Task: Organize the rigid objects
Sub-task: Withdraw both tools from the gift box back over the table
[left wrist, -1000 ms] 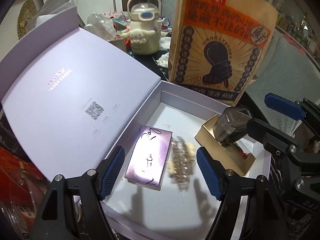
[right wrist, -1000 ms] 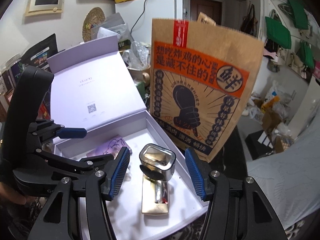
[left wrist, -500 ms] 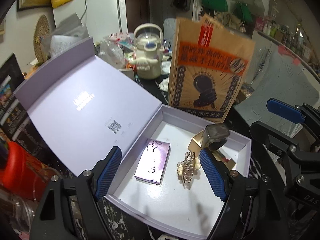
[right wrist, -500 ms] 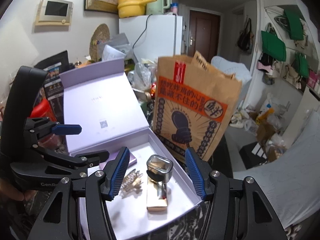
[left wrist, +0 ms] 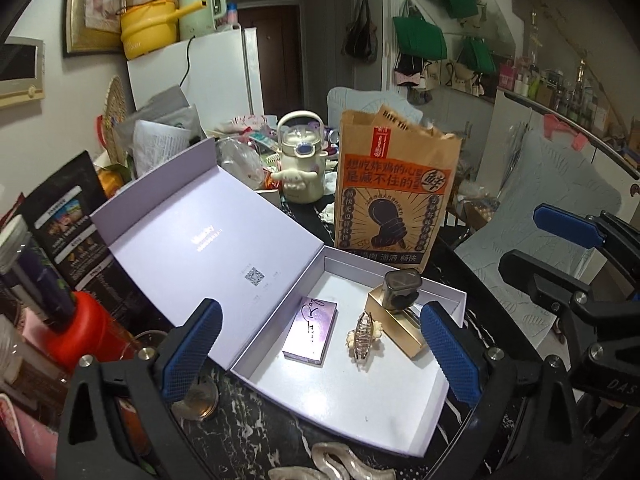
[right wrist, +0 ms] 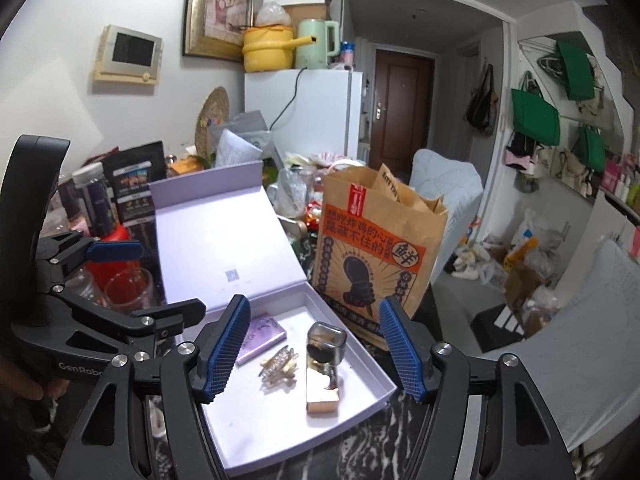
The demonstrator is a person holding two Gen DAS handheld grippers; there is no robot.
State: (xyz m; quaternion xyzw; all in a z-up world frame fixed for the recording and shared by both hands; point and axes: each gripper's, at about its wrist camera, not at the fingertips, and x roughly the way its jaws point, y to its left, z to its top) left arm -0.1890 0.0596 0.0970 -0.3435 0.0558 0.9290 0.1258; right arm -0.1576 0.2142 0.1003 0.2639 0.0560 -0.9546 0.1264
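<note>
Left gripper (left wrist: 318, 354): jaws opening, nothing between them; hangs above the box.
Box (left wrist: 400, 426): lavender, lid open; holds three items, apart from each other.
Palette (left wrist: 310, 334): flat, at left.
Hair clip (left wrist: 365, 336): middle.
Perfume bottle (left wrist: 402, 290): lying on gold carton, right.
Right gripper (right wrist: 314, 354): jaws opening, empty.
Advice: lift both clear without clipping the box rim.

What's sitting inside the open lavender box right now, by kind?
Purple palette: 1
Hair claw clip: 1
Gold box: 1
Perfume bottle, on the gold box: 1
Total: 4
</note>
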